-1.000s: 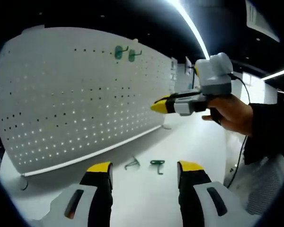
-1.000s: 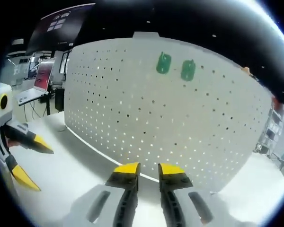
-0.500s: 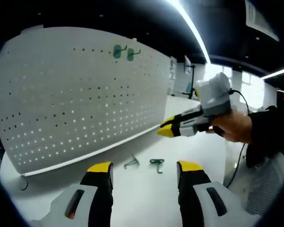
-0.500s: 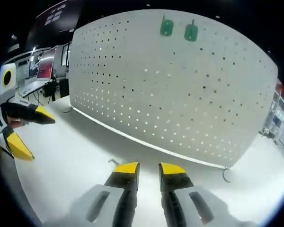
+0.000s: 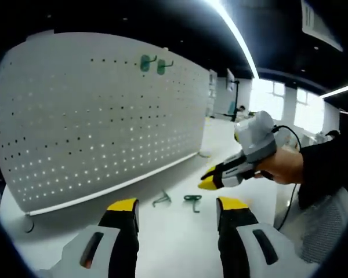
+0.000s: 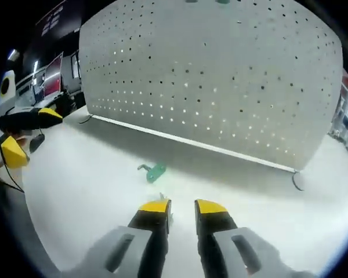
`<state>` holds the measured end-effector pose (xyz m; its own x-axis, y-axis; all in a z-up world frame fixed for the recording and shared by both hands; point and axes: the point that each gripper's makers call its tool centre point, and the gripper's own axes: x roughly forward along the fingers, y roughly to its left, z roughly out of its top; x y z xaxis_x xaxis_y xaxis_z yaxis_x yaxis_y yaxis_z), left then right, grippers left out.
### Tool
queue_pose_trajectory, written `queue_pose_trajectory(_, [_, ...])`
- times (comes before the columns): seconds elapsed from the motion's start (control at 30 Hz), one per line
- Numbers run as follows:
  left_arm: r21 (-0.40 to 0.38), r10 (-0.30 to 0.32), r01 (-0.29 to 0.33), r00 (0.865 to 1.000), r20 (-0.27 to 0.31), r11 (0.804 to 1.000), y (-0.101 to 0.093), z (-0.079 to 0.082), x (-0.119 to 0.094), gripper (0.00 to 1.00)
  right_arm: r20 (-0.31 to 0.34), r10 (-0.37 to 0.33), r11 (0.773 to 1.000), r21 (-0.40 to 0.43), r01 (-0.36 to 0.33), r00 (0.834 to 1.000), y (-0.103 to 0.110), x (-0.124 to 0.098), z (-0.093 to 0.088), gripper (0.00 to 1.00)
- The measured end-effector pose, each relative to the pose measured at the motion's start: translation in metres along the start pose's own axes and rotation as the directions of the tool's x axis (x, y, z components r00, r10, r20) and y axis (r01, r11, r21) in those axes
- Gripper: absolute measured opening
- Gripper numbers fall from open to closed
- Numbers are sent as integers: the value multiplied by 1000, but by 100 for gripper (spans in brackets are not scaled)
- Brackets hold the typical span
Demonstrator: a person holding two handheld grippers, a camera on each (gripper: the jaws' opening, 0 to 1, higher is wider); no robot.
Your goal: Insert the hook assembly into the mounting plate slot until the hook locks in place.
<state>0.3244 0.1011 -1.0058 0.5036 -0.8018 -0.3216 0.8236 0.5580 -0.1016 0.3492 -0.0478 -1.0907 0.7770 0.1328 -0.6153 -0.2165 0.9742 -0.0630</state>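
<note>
The right hand-held gripper (image 5: 209,184) shows in the left gripper view at about 3 o'clock, held in a person's hand (image 5: 285,167) and pitched nose-down toward the table (image 5: 180,243), its yellow tips close together and holding nothing. In its own view (image 6: 178,207) the jaws stand narrowly parted and empty. A second ago it was level and higher, at pegboard height; it has since dropped toward the tabletop. The left hand-held gripper (image 5: 175,205) has its jaws set wide apart, empty, and its view has hardly shifted; in the right gripper view it sits at 9 o'clock (image 6: 16,134).

The white pegboard (image 5: 98,110) stands upright on the table, taking up the 10 to 12 o'clock part of the left view, with two green hooks (image 5: 152,64) already hung near its top edge.

On the table before the board lie a green hook (image 5: 192,201) and, just beside it, a grey hook (image 5: 161,200), between the left jaws at centre. In the right view the green hook (image 6: 153,171) lies just ahead of the jaws at 11 o'clock; a second ago that view faced the board.
</note>
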Motion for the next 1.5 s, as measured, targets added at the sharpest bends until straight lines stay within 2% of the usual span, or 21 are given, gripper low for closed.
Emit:
queue_pose_trajectory(0.27, [-3, 1, -1, 1000, 3, 1000, 1, 1, 0, 54, -53, 42, 999, -19, -43, 998, 13, 5, -12, 11])
queue_pose_trajectory(0.43, [-4, 0, 0, 1000, 1, 1000, 1, 0, 0, 54, -91, 51, 998, -21, -53, 995, 14, 11, -22, 10])
queue_pose_trajectory(0.7, [-4, -6, 6, 1000, -5, 1000, -1, -2, 1, 53, -118, 57, 997, -37, -62, 991, 16, 15, -30, 7])
queue_pose_trajectory(1.03, [-11, -2, 2, 1000, -2, 1000, 1, -1, 0, 53, -119, 57, 996, -63, -65, 991, 17, 17, -31, 4])
queue_pose_trajectory(1.5, [-13, -10, 10, 1000, -6, 1000, 0, -2, 0, 52, -79, 33, 995, -94, -41, 996, 13, 13, -18, 1])
